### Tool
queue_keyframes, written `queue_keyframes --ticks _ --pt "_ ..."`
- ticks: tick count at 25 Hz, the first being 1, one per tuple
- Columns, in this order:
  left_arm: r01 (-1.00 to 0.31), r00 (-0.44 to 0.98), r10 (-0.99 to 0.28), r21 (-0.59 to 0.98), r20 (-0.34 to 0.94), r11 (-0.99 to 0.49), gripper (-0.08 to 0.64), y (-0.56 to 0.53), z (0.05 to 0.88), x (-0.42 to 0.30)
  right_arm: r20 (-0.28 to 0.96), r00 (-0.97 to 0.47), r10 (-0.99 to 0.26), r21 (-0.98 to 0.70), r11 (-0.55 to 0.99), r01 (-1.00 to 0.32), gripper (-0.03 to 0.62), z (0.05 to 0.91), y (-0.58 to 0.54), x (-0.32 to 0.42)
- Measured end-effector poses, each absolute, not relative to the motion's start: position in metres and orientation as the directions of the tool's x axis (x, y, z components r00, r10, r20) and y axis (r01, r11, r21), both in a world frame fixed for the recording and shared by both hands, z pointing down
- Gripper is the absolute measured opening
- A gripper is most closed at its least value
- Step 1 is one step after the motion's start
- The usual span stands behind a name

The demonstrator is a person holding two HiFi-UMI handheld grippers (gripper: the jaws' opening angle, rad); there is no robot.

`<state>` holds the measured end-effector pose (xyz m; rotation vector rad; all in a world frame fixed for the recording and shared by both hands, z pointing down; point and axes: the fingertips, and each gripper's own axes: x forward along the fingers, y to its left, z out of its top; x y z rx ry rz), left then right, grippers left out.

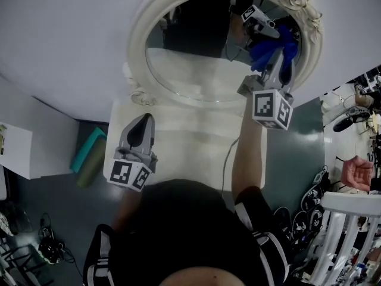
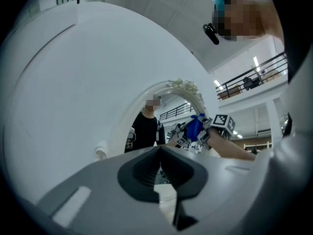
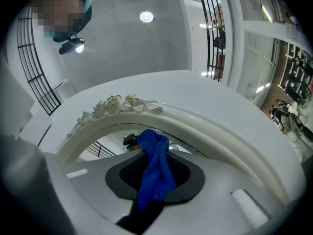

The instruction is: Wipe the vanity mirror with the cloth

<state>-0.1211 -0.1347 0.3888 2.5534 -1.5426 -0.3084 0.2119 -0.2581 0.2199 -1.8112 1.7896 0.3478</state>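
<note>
The oval vanity mirror (image 1: 196, 70) stands in an ornate cream frame (image 1: 140, 28) at the back of the white table. My right gripper (image 1: 278, 57) is shut on a blue cloth (image 1: 271, 47) and holds it against the upper right of the glass, just under the frame's rose carving. In the right gripper view the cloth (image 3: 155, 173) hangs bunched between the jaws, close below the frame (image 3: 122, 104). My left gripper (image 1: 144, 121) hovers low over the table's left part, shut with nothing in it, apart from the mirror. From the left gripper view the cloth (image 2: 194, 129) shows far off.
The white vanity table (image 1: 190, 154) carries a thin cable (image 1: 226, 159). A teal object (image 1: 89, 154) lies on the dark floor at left beside a white cabinet (image 1: 18, 148). White railing (image 1: 351, 219) and clutter crowd the right side.
</note>
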Motion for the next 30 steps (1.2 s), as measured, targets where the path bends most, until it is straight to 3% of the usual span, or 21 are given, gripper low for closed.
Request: queue_keyframes --ticks 8,18,26,30 --pt "-0.859 0.446 -0.890 0.237 -0.090 -0.454 0.011 -0.133 0.393 -0.121 -0.565 0.019 -0.825 -0.124 0.062 -0.990 0.066 0.192 -0.257 0.196" --pt "-0.865 0.428 -0.900 0.248 -0.087 -0.436 0.011 -0.136 0.396 -0.131 -0.527 -0.150 -0.836 0.268 0.003 -0.963 0.066 0.146 -0.263 0.127" --pt "-0.865 0.426 -0.901 0.256 -0.078 -0.431 0.011 -0.138 0.400 -0.135 -0.497 -0.322 -0.806 0.578 -0.031 -0.816 0.066 0.155 -0.264 0.062" --pt "-0.863 0.426 -0.900 0.261 -0.088 -0.433 0.011 -0.138 0.399 -0.134 -0.328 -0.362 -0.873 0.743 -0.001 -0.669 0.066 0.213 -0.273 0.026"
